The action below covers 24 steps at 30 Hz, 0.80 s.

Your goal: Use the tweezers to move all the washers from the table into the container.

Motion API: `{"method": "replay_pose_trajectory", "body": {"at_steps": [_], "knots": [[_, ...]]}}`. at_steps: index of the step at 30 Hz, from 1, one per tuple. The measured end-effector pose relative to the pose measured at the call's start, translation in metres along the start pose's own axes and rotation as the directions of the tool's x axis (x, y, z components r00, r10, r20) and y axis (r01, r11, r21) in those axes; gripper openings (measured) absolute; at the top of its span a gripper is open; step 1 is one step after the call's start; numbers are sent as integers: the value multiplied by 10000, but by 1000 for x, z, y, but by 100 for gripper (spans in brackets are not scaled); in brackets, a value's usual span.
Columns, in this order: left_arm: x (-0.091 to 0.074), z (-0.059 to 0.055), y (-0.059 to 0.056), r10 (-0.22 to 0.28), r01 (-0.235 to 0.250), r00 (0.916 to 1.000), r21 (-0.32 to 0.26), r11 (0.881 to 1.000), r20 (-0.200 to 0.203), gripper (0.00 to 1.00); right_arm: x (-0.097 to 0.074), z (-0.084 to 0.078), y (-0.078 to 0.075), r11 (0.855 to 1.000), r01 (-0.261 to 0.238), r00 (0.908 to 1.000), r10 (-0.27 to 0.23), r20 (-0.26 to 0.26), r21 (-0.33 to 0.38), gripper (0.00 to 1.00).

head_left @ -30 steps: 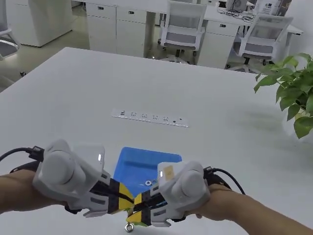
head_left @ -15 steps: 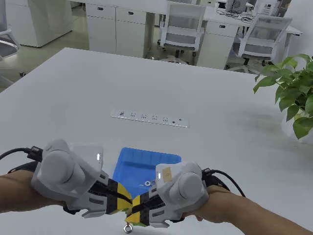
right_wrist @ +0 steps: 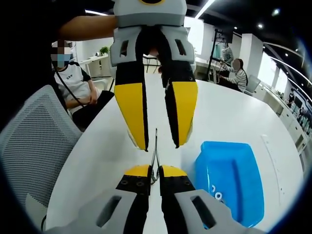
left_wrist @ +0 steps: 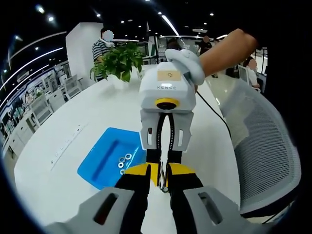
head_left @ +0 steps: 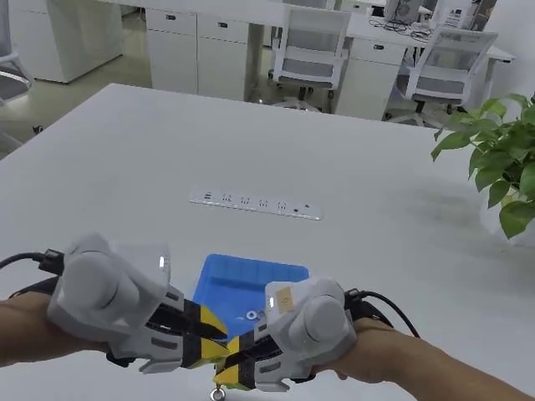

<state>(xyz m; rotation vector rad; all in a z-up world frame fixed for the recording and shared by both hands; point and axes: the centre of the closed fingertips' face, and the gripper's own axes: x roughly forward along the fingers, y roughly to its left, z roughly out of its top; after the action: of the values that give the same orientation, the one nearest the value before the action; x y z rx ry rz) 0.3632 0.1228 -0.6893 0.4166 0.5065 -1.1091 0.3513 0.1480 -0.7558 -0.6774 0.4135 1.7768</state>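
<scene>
Our right gripper (right_wrist: pixel 155 171) clamps the tweezers (right_wrist: pixel 155 146). The left gripper (left_wrist: pixel 163 173) sits narrow astride them, and we cannot tell if it grips. Several washers (left_wrist: pixel 123 162) lie in the blue container (head_left: pixel 251 280); 1 washer (head_left: pixel 218 393) waits at the desk (head_left: pixel 376 192) near edge.

A white power strip (head_left: pixel 255 203) lies flat near the middle of the white surface (head_left: pixel 125 159). A leafy green plant (head_left: pixel 500 167) stands at the surface's right edge. Beyond the far edge, two white office chairs (head_left: pixel 311 50) face white desks (head_left: pixel 376 25). A grey mesh chair (left_wrist: pixel 263 141) stands beside the near edge.
</scene>
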Motion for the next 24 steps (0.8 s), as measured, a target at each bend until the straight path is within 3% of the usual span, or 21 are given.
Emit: {"method": "replay_pose_trajectory", "body": {"at_steps": [3,13,24], "knots": [[-4,1,1,107,-106,9997,-43,9999,200,25,-2,3,-1,10000,36,10000,-36,41,-2,7],[-12,-3,3,620,-563,9963,-925,9941,595,60,-9,12,-3,9998,122,9999,-120,85,-146,7],[-24,-13,-1,1001,-863,9913,-1517,9847,857,80,-21,28,-9,9991,250,9995,-244,175,-332,8]]}}
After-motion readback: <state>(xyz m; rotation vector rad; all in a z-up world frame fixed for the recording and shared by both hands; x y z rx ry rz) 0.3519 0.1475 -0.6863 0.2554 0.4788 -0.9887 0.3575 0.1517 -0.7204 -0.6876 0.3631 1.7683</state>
